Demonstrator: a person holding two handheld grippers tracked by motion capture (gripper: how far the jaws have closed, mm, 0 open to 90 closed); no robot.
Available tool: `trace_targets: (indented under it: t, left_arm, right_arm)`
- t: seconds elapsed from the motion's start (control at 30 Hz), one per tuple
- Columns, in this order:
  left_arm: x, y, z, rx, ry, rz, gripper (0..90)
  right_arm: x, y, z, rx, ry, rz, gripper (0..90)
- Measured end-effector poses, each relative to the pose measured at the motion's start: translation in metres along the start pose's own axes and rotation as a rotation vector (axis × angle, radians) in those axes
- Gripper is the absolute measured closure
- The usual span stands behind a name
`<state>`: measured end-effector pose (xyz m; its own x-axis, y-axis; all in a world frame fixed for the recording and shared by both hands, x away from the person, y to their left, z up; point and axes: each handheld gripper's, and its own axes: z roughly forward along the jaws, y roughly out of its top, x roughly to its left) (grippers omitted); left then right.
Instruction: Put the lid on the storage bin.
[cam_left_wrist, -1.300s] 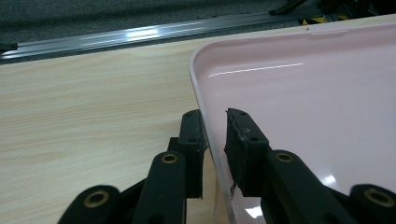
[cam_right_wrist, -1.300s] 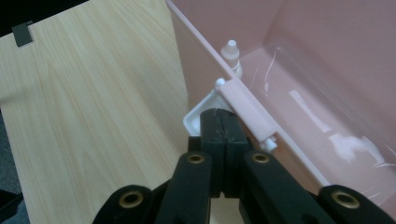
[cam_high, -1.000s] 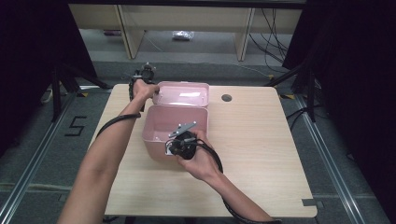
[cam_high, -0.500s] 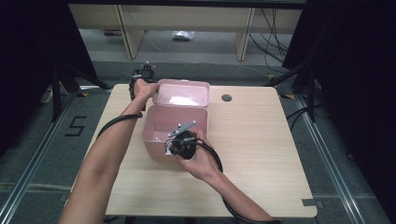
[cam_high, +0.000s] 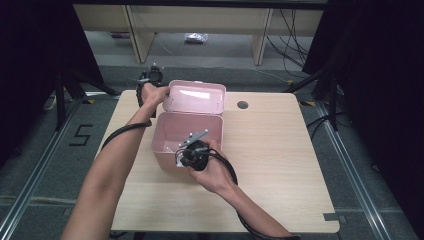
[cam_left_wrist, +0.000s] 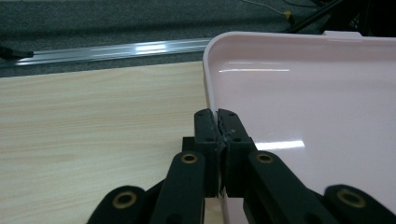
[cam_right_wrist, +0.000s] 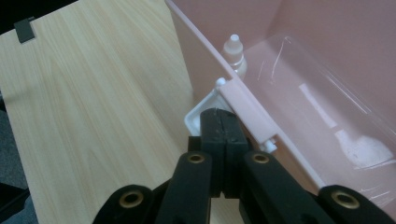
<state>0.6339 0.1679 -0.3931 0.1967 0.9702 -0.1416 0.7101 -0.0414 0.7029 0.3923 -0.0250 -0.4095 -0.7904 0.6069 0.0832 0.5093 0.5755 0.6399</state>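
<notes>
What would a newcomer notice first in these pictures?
The open pink plastic box in the middle of the pale wooden table, its lid raised at the far side. The left gripper has just been closing on the lid's edge; the right gripper, shut, rests at the white latch on the front wall.

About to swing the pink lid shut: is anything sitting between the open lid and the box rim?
Nothing visible on the rim. The left gripper has just closed on the lid edge; the small bottle stands low inside the box. The right gripper sits shut at the front latch.
</notes>
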Motion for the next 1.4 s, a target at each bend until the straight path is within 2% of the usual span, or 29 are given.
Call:
trace_targets:
  t: [0.07,0.1,0.23,0.3,0.37,0.5,0.53,0.7,0.73,0.9,0.97,1.1,1.13,1.17,1.2,1.27,1.3,1.4]
  left_arm:
    - [0.001,-0.002,-0.001,-0.018,-0.007,-0.006,87.2]
    - [0.002,-0.003,-0.001,-0.032,-0.013,-0.004,87.2]
    - [0.004,-0.004,-0.006,-0.056,-0.018,-0.014,87.2]
    - [0.005,-0.005,-0.007,-0.085,-0.023,-0.021,87.2]
    - [0.005,-0.005,-0.01,-0.081,-0.029,-0.024,87.3]
    - [0.006,-0.006,-0.013,-0.111,-0.04,-0.031,87.5]
    - [0.005,-0.006,-0.014,-0.12,-0.041,-0.048,87.6]
    - [0.006,-0.007,-0.018,-0.144,-0.049,-0.038,87.6]
    - [0.006,-0.007,-0.018,-0.153,-0.053,-0.04,87.6]
    - [0.009,-0.008,-0.023,-0.179,-0.077,-0.039,87.6]
    - [0.008,-0.009,-0.025,-0.197,-0.083,-0.05,87.6]
    - [0.008,-0.009,-0.03,-0.214,-0.088,-0.045,87.7]
    - [0.009,-0.009,-0.031,-0.216,-0.097,-0.049,87.7]
    - [0.009,-0.01,-0.032,-0.223,-0.1,-0.052,87.7]
    - [0.009,-0.01,-0.032,-0.225,-0.098,-0.051,87.7]
    - [0.01,-0.011,-0.034,-0.235,-0.1,-0.051,87.7]
    - [0.011,-0.011,-0.035,-0.235,-0.099,-0.048,87.7]
    - [0.011,-0.013,-0.038,-0.251,-0.1,-0.051,87.7]
  right_arm:
    - [0.001,0.0,0.001,-0.011,0.006,0.017,90.0]
    - [-0.001,0.0,0.0,-0.006,-0.001,-0.003,90.0]
    - [-0.001,0.0,0.0,-0.006,0.002,0.004,90.0]
    - [-0.001,0.0,0.0,-0.003,-0.001,0.004,90.0]
    - [-0.001,0.0,0.0,-0.005,-0.006,-0.004,90.0]
    - [-0.002,0.0,0.001,-0.01,-0.001,-0.001,90.0]
    - [-0.002,0.0,0.001,-0.009,-0.003,-0.002,90.0]
    - [-0.002,0.0,0.0,-0.008,0.001,0.006,90.0]
    - [-0.002,0.0,0.0,-0.003,0.005,0.02,90.0]
    - [-0.003,-0.001,0.002,-0.027,0.009,0.016,90.0]
    - [-0.003,0.0,0.002,-0.024,0.005,0.014,90.0]
    - [-0.001,0.0,0.0,-0.005,0.006,0.031,90.0]
    - [-0.003,-0.001,0.002,-0.026,0.01,0.019,90.0]
    - [-0.003,0.0,0.0,-0.011,0.009,0.018,90.0]
    - [-0.006,0.0,0.001,-0.02,0.004,-0.012,90.0]
    - [-0.007,0.0,0.002,-0.026,-0.001,-0.032,90.0]
    - [-0.006,0.0,0.001,-0.019,0.004,-0.01,90.0]
    - [-0.006,0.001,0.0,-0.017,0.005,-0.004,90.0]
